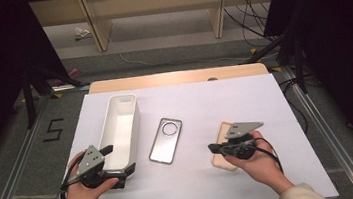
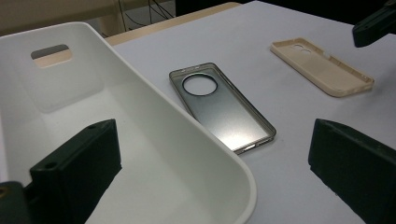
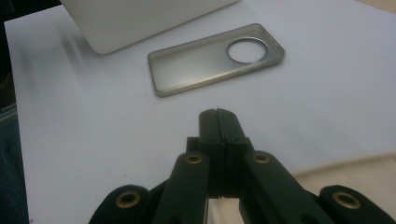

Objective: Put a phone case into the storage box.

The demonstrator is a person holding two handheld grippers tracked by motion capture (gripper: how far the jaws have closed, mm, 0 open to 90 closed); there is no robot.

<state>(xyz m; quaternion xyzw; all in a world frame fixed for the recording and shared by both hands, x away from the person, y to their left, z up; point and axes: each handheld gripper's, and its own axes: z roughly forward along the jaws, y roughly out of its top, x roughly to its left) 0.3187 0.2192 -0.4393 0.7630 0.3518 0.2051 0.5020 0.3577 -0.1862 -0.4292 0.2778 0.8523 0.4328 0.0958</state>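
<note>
A long white bin lies at the left of the white sheet. My left gripper stands open across the bin's near end wall: one jaw is inside the bin, the other outside over the sheet, and neither pad presses on the wall. A grey see-through phone case with a round camera hole lies flat mid-table. A beige phone case lies to its right. My right gripper hovers over the beige case, shut with nothing between its jaws, pointing toward the grey case.
The white sheet covers a wooden table whose far edge shows at the back. Tripod legs and cables stand on the floor to both sides. A "5" is marked on the floor at left.
</note>
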